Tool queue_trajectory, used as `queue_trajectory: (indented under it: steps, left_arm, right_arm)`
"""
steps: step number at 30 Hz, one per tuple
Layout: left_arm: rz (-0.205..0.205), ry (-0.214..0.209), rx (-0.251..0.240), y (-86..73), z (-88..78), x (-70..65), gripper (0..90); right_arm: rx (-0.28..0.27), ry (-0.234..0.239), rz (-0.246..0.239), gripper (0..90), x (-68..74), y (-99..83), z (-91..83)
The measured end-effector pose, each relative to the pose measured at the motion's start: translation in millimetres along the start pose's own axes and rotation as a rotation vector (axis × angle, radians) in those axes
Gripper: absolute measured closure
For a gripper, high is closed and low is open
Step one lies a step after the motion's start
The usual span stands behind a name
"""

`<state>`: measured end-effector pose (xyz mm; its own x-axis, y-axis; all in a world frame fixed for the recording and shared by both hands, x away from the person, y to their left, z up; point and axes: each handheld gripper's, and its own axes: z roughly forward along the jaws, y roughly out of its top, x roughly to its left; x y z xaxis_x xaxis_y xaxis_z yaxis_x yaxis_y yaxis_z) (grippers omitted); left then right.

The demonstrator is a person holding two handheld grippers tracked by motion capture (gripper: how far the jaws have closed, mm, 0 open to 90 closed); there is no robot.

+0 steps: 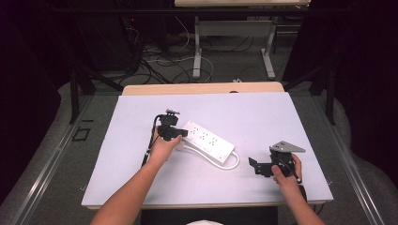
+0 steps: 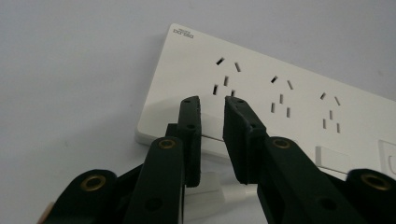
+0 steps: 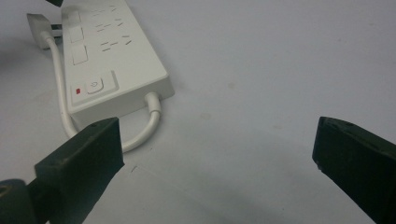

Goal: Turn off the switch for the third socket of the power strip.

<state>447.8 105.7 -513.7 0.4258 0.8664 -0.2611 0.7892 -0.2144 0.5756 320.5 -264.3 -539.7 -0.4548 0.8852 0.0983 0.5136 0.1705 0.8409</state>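
Note:
A white power strip [image 1: 209, 139] lies slantwise in the middle of the white table [image 1: 263, 112], with its switch end [image 3: 93, 87] toward my right gripper. Its cable [image 3: 140, 135] loops out of that end and runs back along the near side to the white plug [image 3: 39, 23]. My left gripper [image 1: 174, 133] is at the strip's left end, jaws nearly together over the first socket [image 2: 226, 77], shut on the plug [image 2: 210, 184] low between them. My right gripper [image 1: 257, 167] rests at the right with its fingers [image 3: 79, 158] wide apart and nothing between them.
The table's wooden back edge [image 1: 202, 88] lies beyond the white surface. On the floor behind it are cables [image 1: 159, 61] and the legs of another table [image 1: 197, 51]. Bare white surface lies between the strip and my right gripper.

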Motion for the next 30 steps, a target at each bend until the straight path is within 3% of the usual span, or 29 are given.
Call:
queue_trajectory:
  steps: [13,30]
  left_arm:
    - [0.005,0.018,0.004,0.8,8.5,0.8,84.0]
    - [0.053,0.04,0.005,0.0,12.0,-1.9,89.7]
  right_arm:
    - [0.005,0.009,-0.008,1.7,-0.1,-0.7,1.4]
    - [0.007,0.011,0.003,2.2,0.7,-0.7,1.5]
